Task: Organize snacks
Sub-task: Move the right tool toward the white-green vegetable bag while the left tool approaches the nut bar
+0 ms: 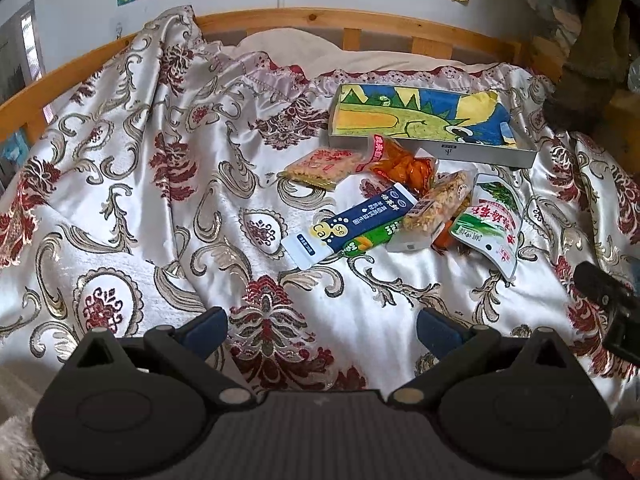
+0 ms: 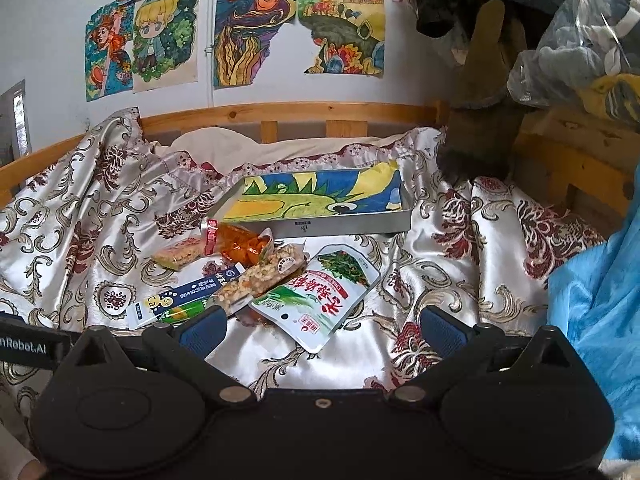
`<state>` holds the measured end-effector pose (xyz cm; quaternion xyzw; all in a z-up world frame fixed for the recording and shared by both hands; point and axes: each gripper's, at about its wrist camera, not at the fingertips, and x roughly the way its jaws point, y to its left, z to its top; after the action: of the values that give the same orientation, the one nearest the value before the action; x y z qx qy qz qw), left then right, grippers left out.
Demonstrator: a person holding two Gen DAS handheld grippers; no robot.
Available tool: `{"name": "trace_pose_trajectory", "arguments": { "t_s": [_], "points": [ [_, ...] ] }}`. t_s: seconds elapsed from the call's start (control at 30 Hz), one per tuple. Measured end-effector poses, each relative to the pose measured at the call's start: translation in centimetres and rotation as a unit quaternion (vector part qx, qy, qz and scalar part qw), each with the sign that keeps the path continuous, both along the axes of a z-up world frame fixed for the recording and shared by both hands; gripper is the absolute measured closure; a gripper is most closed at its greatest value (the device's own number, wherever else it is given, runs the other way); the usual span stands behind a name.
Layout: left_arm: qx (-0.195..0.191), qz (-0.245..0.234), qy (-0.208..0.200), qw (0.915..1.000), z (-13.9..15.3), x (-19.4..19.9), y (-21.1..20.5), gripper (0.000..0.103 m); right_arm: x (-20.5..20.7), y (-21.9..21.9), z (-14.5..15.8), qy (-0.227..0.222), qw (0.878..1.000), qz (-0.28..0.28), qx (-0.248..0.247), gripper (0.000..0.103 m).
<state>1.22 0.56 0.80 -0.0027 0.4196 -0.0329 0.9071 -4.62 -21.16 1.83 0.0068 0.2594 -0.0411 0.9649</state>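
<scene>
Blue-padded left tool (image 1: 322, 326) and right tool (image 2: 322, 328) hover level, jaws spread, empty, above snacks (image 2: 256, 276).

- Home bedroom
- Wooden bed frame (image 2: 288, 114) held a satin floral bedspread (image 1: 132, 208)
- Hand-drawn coloured pictures (image 2: 256, 32) were taped to the wall

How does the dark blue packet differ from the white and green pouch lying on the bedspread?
The dark blue packet is long and narrow; the white and green pouch is broader. The packet is partly covered by another snack, while the pouch lies on top, fully shown. Both lie flat outside the tray.
</scene>
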Motion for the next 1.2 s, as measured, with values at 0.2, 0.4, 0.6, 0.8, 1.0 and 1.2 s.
{"name": "trace_pose_trajectory", "arguments": {
  "t_s": [0.2, 0.4, 0.6, 0.8, 1.0, 1.2],
  "points": [
    [0.012, -0.007, -0.004, 0.9999, 0.2, 0.5, -0.3, 0.000, 0.7, -0.1, 0.0, 0.018, 1.000, 0.005, 0.005, 0.001],
    [0.043, -0.035, -0.017, 0.9983, 1.1, 1.4, -1.4, 0.000, 1.5, 0.2, 0.3, 0.020, 1.000, 0.009, 0.005, 0.001],
    [0.074, -0.070, -0.025, 0.9945, 1.6, 3.2, -2.7, 0.000, 2.9, 0.2, 0.7, 0.015, 1.000, 0.017, 0.001, 0.001],
    [0.072, -0.102, -0.019, 0.9920, 1.5, 5.1, -2.8, 0.000, 4.2, -0.4, 0.6, -0.001, 1.000, 0.021, -0.014, 0.001],
    [0.066, -0.128, -0.032, 0.9890, 1.0, 7.5, -2.7, 0.000, 5.9, -1.6, -0.2, -0.010, 0.999, 0.026, -0.027, 0.001],
    [0.055, -0.166, -0.047, 0.9834, -0.3, 10.5, -4.1, 0.000, 8.8, -2.9, -2.1, 0.020, 0.999, 0.023, 0.009, 0.001]
  ]
}}
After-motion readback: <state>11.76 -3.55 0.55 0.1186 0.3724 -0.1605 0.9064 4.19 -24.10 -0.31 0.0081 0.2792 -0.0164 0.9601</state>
